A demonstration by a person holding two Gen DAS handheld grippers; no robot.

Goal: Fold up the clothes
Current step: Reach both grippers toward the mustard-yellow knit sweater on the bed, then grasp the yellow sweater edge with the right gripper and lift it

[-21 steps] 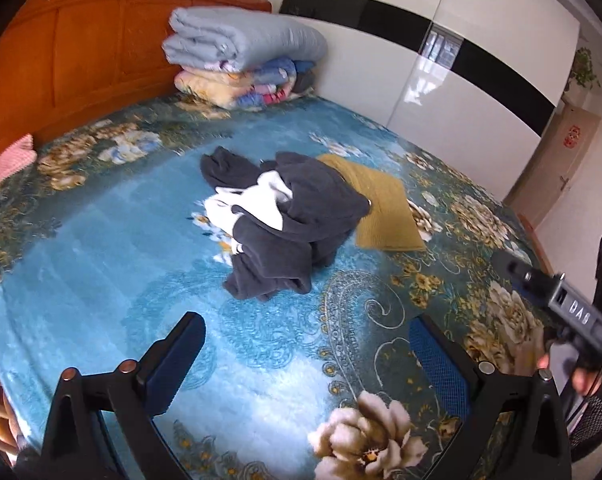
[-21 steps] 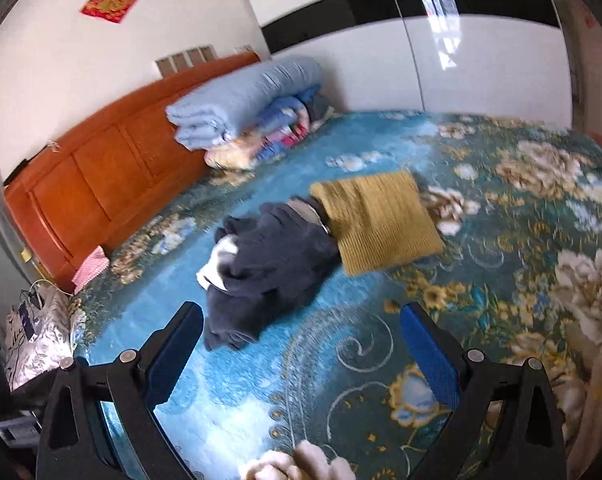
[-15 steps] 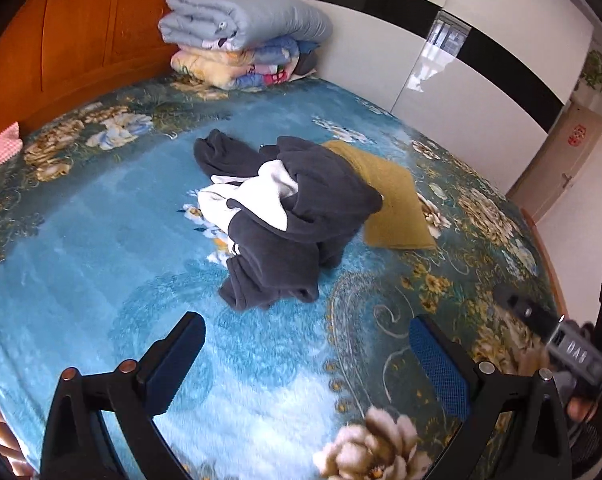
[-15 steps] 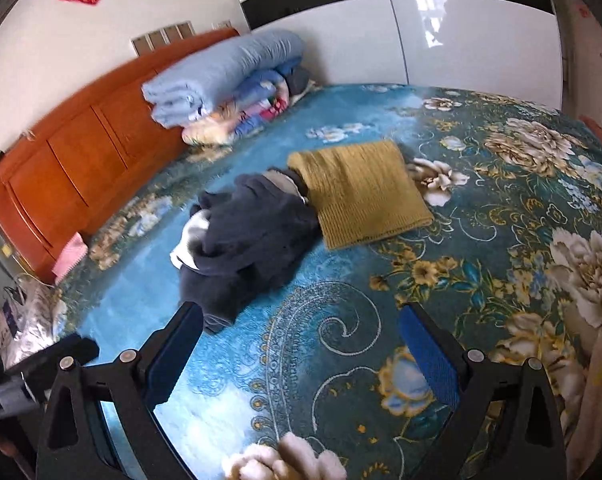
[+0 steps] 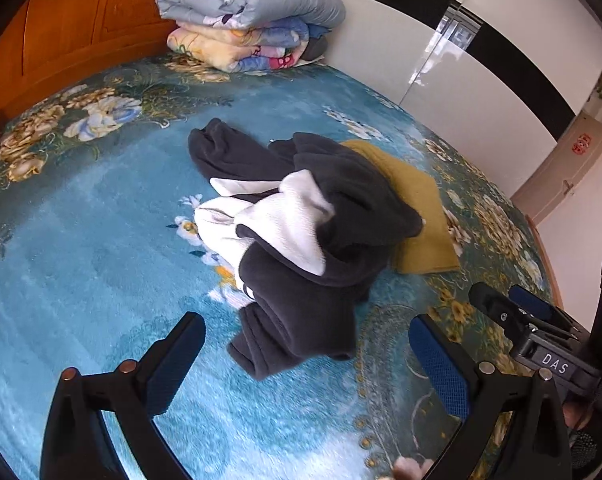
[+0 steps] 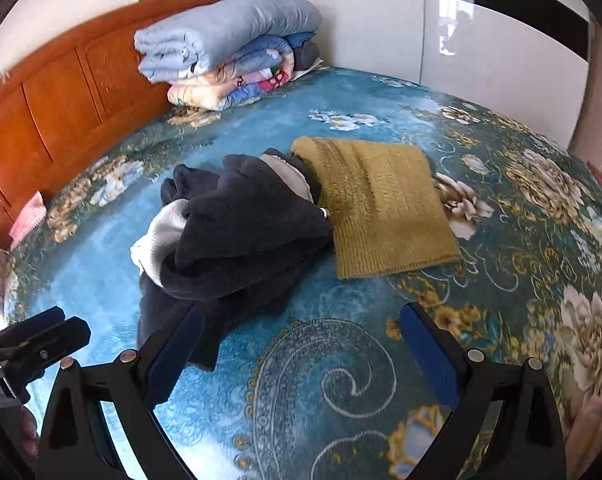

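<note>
Grippers stand at full spread with nothing between the pads: the left gripper [image 5: 307, 360] hovers over the bedspread [image 5: 81, 280] just short of the crumpled dark fleece garment [image 5: 301, 280], and the right gripper [image 6: 301, 352] hovers beside it, its left pad over the garment's near edge. The garment, dark grey with a white lining [image 5: 285, 220] exposed, lies in a heap near the middle of the bed. A folded mustard knit sweater [image 6: 381, 200] lies flat against its far right side, partly overlapped. Folded quilts [image 6: 221, 48] are stacked at the wooden headboard [image 6: 53, 96]. White wardrobe doors [image 6: 501, 40] line the far side.
</note>
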